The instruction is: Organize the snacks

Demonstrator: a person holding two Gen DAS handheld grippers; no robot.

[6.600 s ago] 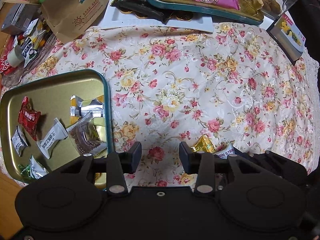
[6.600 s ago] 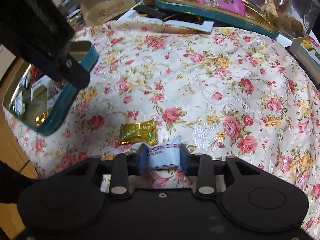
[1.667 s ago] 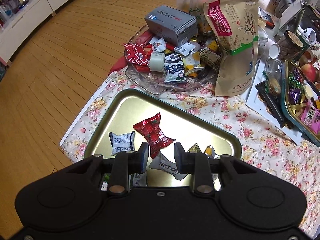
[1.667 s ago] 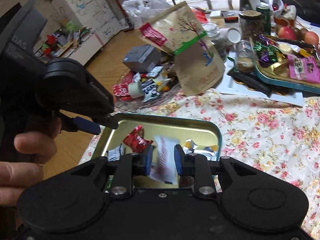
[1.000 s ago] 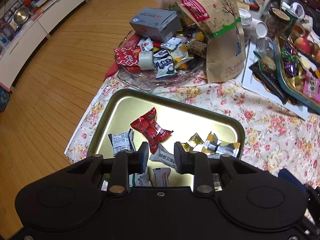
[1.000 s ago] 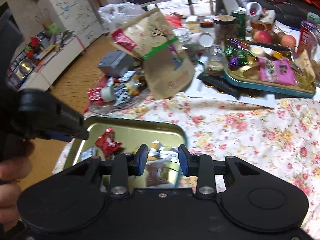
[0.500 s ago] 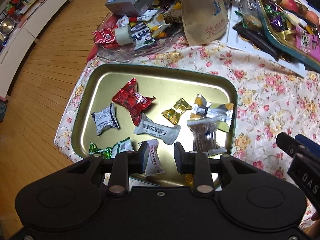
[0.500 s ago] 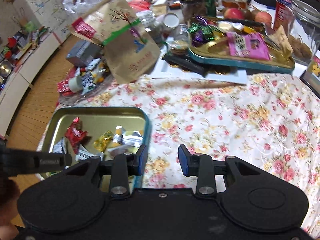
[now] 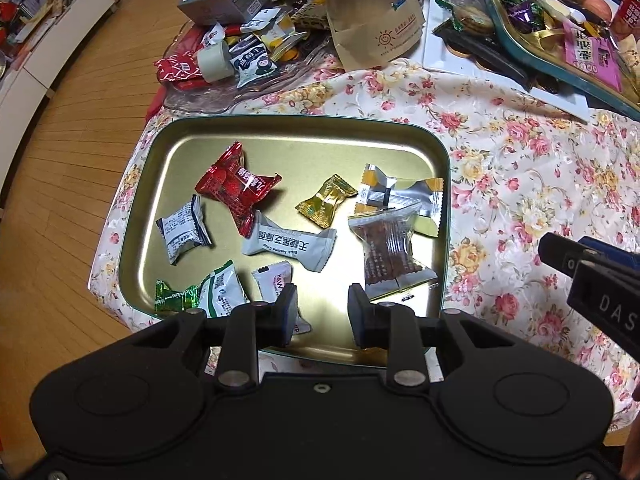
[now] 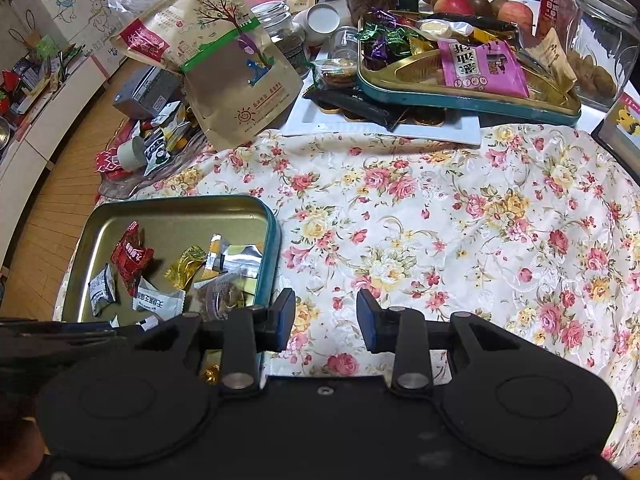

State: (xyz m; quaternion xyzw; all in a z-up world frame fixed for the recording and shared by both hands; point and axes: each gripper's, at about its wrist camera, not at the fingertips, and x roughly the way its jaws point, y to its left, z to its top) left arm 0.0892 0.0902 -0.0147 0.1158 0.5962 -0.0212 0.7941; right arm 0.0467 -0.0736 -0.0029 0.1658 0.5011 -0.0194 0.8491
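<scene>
Both the left claw (image 9: 322, 309) and right claw (image 10: 325, 315) gape empty; the grey twist-wrapped sweet (image 9: 289, 245) in the gold tin tray (image 9: 304, 122) reads "Black Sesame Crisp".

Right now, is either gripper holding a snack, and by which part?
Nothing is held. The left gripper hangs open above the gold tin tray, its jaws empty; the right gripper is open over the floral tablecloth.

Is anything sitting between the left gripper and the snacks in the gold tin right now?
Nothing visible does. The left gripper hangs open and empty over the near edge of the gold tin, which has no lid on it. The white hawthorn packet lies just past its left finger, and the wrapped snacks lie exposed on the tin floor.
</scene>
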